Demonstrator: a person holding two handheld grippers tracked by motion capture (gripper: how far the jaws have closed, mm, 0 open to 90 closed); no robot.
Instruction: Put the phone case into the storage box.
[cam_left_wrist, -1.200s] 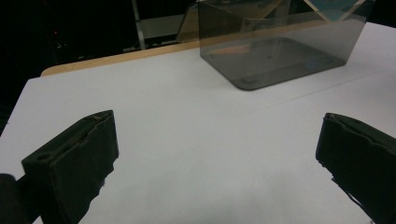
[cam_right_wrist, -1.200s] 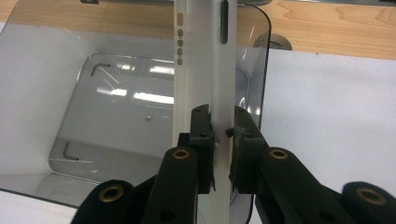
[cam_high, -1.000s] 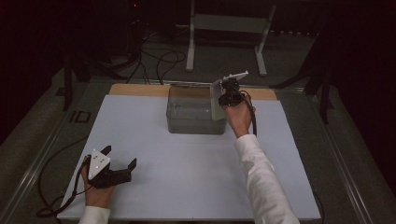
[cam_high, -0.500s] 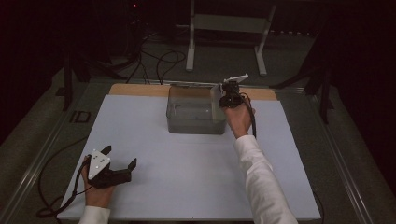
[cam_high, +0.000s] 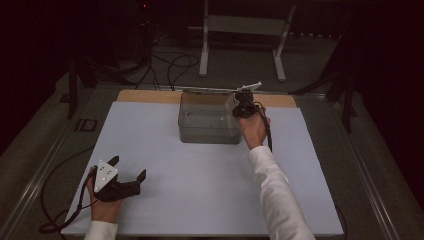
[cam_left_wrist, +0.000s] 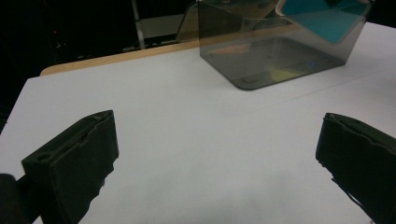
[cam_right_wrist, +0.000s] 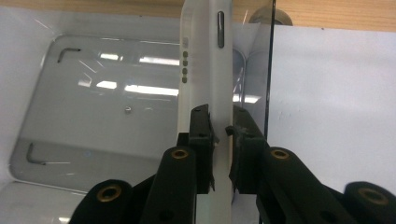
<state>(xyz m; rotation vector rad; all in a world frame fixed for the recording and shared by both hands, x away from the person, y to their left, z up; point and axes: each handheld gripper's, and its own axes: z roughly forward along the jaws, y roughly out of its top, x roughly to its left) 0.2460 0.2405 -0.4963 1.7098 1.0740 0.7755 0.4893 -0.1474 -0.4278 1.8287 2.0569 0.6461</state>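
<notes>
A: Which step is in hand?

B: A flat white device (cam_right_wrist: 205, 70), seen edge-on with a side button, is held pinched in the fingers of the right gripper (cam_right_wrist: 219, 135). It is held just above the right wall of the clear box (cam_high: 209, 120), which stands at the far side of the table (cam_high: 200, 185). It is judged that the device is being placed into the box.

A: And the left gripper (cam_left_wrist: 215, 154)?

B: It is rested low over the near left of the table, fingers spread wide, with nothing between them.

A: What is called for next?

B: The device should probably be lowered inside the wall without the edge being struck, and only then released.
</notes>
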